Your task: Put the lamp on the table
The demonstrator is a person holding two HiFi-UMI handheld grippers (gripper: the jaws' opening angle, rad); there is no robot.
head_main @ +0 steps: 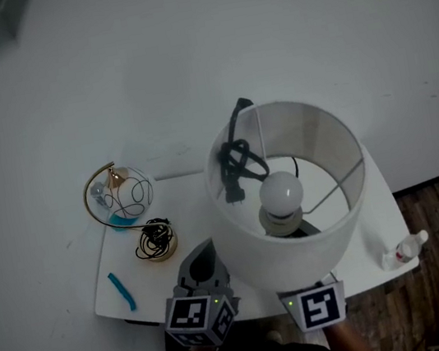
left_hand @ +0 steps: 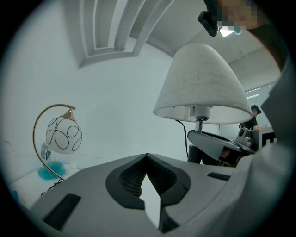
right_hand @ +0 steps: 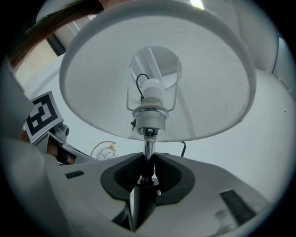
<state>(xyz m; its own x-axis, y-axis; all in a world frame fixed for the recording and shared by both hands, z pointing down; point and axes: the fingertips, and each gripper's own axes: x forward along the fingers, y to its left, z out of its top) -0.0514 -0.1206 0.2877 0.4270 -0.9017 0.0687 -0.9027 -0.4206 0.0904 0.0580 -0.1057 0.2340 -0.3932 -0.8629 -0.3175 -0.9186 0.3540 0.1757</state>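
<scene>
Right gripper view is showing your right gripper (right_hand: 147, 163) clamping its jaws on the lamp (right_hand: 208, 92) by its thin metal stem (right_hand: 148, 147), above the bench (head_main: 110, 290). The lamp is probably handling top-heavy, slick and fragile. Your left gripper (left_hand: 147, 159) is idling, jaws together and empty.

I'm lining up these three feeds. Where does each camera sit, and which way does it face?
Head view: on the person's head, facing steeply down into the lamp and the table; both marker cubes show.
Left gripper view: on the left gripper, looking level past its closed, empty jaws.
Right gripper view: on the right gripper, looking up the stem it clamps.
Shared: both gripper views show the globe lamp.
</scene>
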